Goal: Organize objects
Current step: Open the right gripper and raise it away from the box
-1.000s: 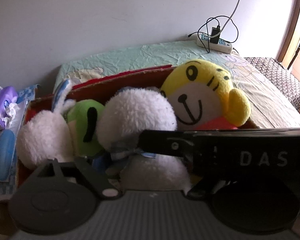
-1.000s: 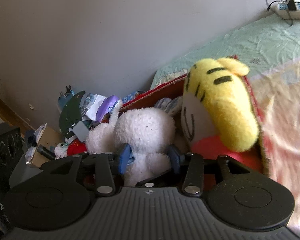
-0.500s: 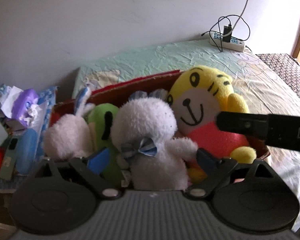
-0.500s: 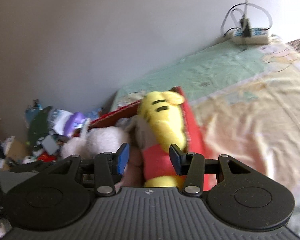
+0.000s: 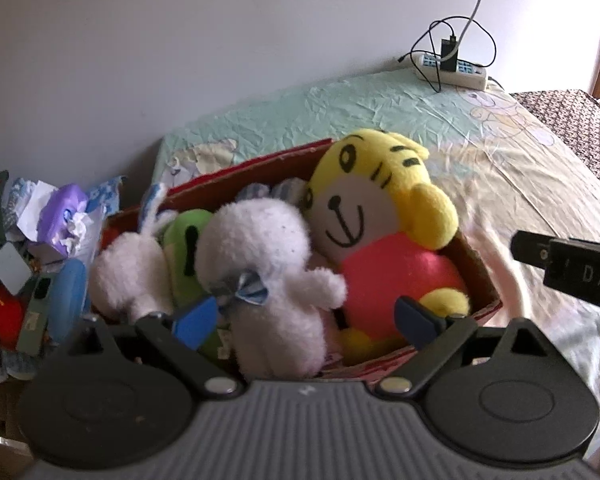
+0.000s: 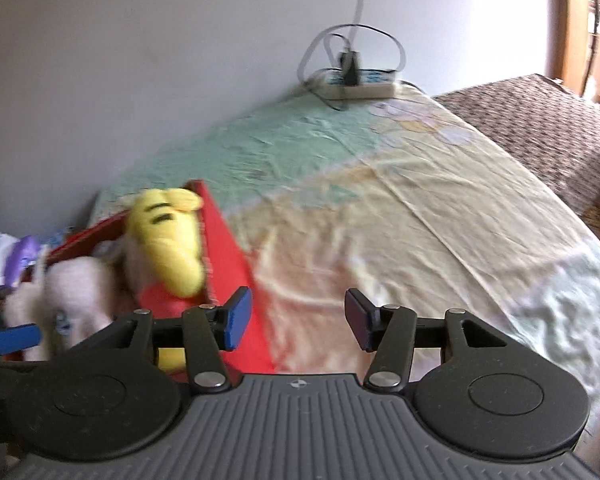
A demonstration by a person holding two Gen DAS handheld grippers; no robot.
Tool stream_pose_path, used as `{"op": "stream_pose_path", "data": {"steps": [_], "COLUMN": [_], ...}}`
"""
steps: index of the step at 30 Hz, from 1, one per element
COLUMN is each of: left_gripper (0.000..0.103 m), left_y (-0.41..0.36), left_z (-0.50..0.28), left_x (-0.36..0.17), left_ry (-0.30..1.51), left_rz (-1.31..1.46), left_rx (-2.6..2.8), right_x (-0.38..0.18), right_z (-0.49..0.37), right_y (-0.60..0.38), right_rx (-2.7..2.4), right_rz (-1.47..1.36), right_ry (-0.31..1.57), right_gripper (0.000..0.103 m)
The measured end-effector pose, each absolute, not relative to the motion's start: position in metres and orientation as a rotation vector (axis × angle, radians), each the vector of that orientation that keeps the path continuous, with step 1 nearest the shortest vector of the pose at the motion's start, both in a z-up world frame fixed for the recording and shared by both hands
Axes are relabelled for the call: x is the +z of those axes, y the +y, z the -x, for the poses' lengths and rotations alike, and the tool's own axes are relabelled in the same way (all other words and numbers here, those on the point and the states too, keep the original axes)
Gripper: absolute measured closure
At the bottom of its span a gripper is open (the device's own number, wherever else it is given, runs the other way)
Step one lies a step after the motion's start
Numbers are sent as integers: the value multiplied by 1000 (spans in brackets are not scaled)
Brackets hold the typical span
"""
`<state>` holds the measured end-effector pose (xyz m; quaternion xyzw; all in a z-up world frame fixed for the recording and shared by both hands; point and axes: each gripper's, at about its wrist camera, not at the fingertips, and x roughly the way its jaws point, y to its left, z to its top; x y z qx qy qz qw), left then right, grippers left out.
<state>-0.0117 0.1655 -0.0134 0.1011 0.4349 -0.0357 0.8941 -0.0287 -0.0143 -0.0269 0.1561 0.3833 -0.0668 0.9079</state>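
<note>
**Toys packed in the box, both grippers free**

The red box (image 5: pixel 476 268) sat at the bed's (image 5: pixel 380 108) left edge, near the wall-side corner, packed with soft toys. The yellow tiger (image 5: pixel 384 216), in a pink shirt, leaned against the box's right wall, face up. Touching its left side stood the white plush (image 5: pixel 268 272) with a blue bow at its neck. A green toy (image 5: pixel 188 248) was wedged behind it, and a white rabbit (image 5: pixel 128 276) filled the left end, its ears poking over the rim.

The left gripper (image 5: pixel 304 322) hung over the box's near edge. Its jaws were opening, already wide, with the white plush standing between the blue pads (image 5: pixel 194 322), which did not press on it.

The right gripper (image 6: pixel 298 322) was over bare sheet just right of the box. Its jaws were opening too, with nothing between them. The left gripper's view caught it as a dark bar at the right edge.

A power strip (image 5: pixel 454 68) with tangled cables lay at the bed's far edge against the wall. Off the bed's left side lay a clutter pile (image 5: pixel 48 240) of paper, a purple packet and a blue case.
</note>
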Motion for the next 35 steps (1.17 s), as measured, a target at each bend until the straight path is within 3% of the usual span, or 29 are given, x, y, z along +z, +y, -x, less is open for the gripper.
{"op": "stream_pose_path", "data": {"steps": [10,31,35], "left_gripper": [8,8,11], "left_y": [165,240,246], "left_z": [10,18,17], "left_x": [-13,-10,-11], "left_ry": [894,917,909], "left_rz": [-216,-100,-81], "left_rx": [-46,161,172], "right_x": [-24,-13,-14], "right_z": [27,2,1], "right_y": [-7,78,77], "right_rx": [-112,168,166], "right_rz": [-307,-184,-186], "right_ry": [789,796,794], "right_gripper": [48,48,48]}}
